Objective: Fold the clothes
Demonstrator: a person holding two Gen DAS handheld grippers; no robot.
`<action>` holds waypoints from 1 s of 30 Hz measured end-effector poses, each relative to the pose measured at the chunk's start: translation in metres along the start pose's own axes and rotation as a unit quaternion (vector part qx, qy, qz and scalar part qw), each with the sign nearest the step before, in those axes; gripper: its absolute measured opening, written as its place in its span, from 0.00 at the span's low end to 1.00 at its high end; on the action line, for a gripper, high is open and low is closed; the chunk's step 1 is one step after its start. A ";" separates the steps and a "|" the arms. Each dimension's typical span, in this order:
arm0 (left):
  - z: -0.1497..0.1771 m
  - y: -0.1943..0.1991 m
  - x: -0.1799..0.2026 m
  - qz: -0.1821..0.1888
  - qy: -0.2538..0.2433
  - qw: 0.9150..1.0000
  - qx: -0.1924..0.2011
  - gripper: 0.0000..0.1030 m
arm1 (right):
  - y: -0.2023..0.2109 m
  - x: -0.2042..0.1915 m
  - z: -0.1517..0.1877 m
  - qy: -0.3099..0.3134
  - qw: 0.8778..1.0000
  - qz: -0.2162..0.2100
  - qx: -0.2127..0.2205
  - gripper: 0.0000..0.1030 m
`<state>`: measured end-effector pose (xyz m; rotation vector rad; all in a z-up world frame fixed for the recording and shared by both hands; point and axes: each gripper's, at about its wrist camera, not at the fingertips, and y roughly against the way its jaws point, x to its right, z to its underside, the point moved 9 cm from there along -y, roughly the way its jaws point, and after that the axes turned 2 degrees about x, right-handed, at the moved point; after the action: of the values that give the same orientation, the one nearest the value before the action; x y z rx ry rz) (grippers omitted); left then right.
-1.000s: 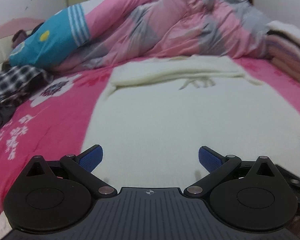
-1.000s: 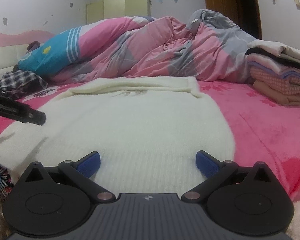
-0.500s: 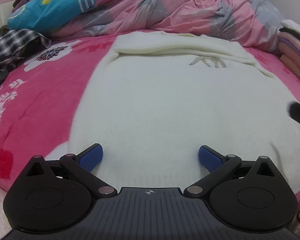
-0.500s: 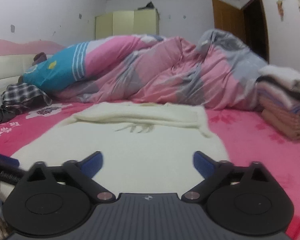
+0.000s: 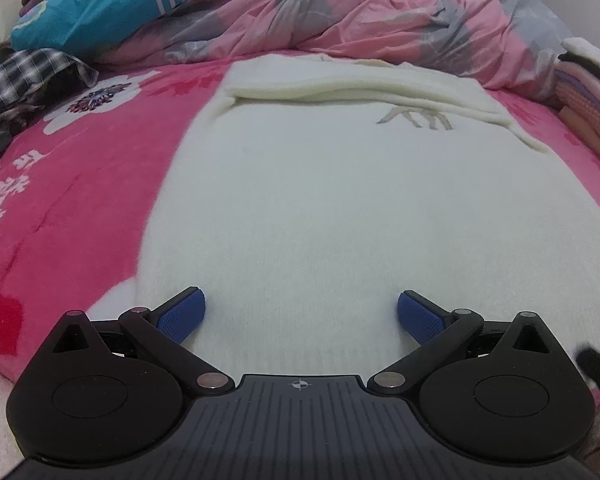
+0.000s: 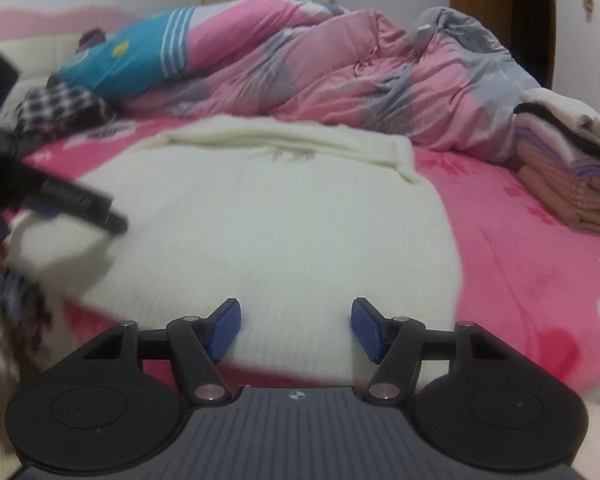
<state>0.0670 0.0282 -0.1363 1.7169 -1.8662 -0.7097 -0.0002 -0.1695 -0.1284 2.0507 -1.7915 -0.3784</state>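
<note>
Both tongs [image 5: 301, 314] [image 6: 296, 330] gape empty over, perhaps touching, the cream sweater's [image 5: 340, 208] near hem.

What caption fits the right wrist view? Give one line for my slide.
Right gripper, jaws partly open, hovers at the near hem of a cream sweater spread on a pink bed.

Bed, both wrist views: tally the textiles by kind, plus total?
Cream sweater, spread flat: 1
Pink and grey quilt, bunched: 1
Blue pillow: 1
Checked garment, crumpled: 1
Stack of folded clothes: 1 (pieces inside unclear)
Pink bedsheet: 1
Total: 6
</note>
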 end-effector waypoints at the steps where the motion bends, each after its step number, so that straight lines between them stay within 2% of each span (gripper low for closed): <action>1: 0.000 0.000 0.000 0.000 0.000 1.000 -0.001 1.00 | 0.005 0.000 0.000 0.005 1.000 0.000 -0.001 0.54; 5: -0.001 -0.001 0.001 0.000 0.000 1.000 -0.007 1.00 | 0.024 -0.003 -0.001 0.022 1.000 -0.001 -0.003 0.53; 10: -0.002 -0.002 0.001 -0.001 0.002 1.000 -0.017 1.00 | 0.000 -0.015 -0.026 0.011 0.999 -0.016 0.026 0.52; 16: -0.002 -0.003 0.001 -0.003 0.005 1.000 -0.024 1.00 | -0.028 -0.015 -0.002 -0.013 1.000 -0.016 -0.014 0.53; 30: -0.002 -0.003 0.002 -0.009 0.005 1.000 -0.027 1.00 | -0.026 -0.011 0.002 -0.029 0.999 -0.020 0.001 0.56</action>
<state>0.0702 0.0262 -0.1373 1.7030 -1.8107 -0.7515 0.0204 -0.1560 -0.1431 2.1004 -1.7877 -0.4517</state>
